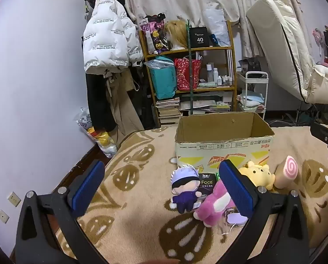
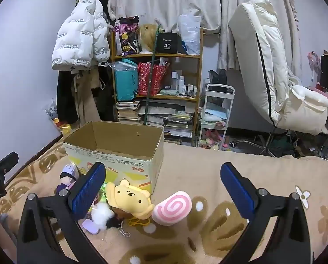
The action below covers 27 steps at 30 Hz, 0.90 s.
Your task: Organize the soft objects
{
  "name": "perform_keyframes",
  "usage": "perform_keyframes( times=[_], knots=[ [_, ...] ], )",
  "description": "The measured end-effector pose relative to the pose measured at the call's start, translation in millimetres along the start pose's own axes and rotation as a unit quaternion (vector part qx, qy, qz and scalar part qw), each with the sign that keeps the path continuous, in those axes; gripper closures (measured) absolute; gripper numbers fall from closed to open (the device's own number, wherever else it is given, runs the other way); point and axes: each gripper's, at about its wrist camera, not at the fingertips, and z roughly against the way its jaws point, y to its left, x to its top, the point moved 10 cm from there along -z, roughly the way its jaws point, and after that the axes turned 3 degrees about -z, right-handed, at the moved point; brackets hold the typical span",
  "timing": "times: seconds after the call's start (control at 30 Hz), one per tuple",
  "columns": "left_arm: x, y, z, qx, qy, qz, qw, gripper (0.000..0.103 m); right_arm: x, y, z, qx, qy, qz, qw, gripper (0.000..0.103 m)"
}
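A: Where are the soft toys, and how do they lie?

B: I see them in a cluster on the beige patterned blanket (image 2: 262, 171), just in front of the open cardboard box (image 2: 120, 151). The yellow bear plush (image 2: 128, 200) lies on its side, its long axis running left to right in my right view. The pink swirl cushion (image 2: 172, 208) sits just beside it, spiral face toward me. The white-haired doll (image 1: 184, 187) stands roughly upright, head toward the box; the pink plush (image 1: 214, 204) slants beside it.

A: Anything hidden?

B: My left gripper (image 1: 161, 189) covers part of the pink plush with one finger. My right gripper (image 2: 162, 189) hides most of the doll. A white fluffy thing (image 2: 100, 216) I can't identify.

A: The tongs?

B: Both released, jaws spread wide, ribbed blue pads grasping nothing. The box is corrugated, its top edge torn.
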Motion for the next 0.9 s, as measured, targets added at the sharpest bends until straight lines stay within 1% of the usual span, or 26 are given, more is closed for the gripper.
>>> perform_keyframes(
  times=[0.27,0.33,0.57,0.6,0.9],
  knots=[
    [-0.8,-7.5,2.5,-0.004,0.000,0.005,1.0000,0.001,-0.2,0.3,0.0,0.001,0.000,-0.001,1.000,0.000],
    [-1.4,-1.3,-0.4,-0.005,0.001,0.010,0.9999,0.001,-0.3,0.4,-0.3,0.001,0.000,0.000,1.000,0.000],
    [-1.5,-3.4,0.8,-0.003,0.001,0.008,1.0000,0.001,-1.0,1.2,-0.6,0.003,0.002,0.001,1.000,0.000],
    [-2.6,4.0,-1.0,-0.005,0.001,0.011,0.9999,0.001,-1.2,0.9,-1.0,0.003,0.002,0.001,1.000,0.000],
    [-2.9,3.7,-2.0,-0.005,0.002,0.011,0.9999,0.001,-1.2,0.7,-1.3,0.003,0.003,0.000,1.000,0.000]
  ],
)
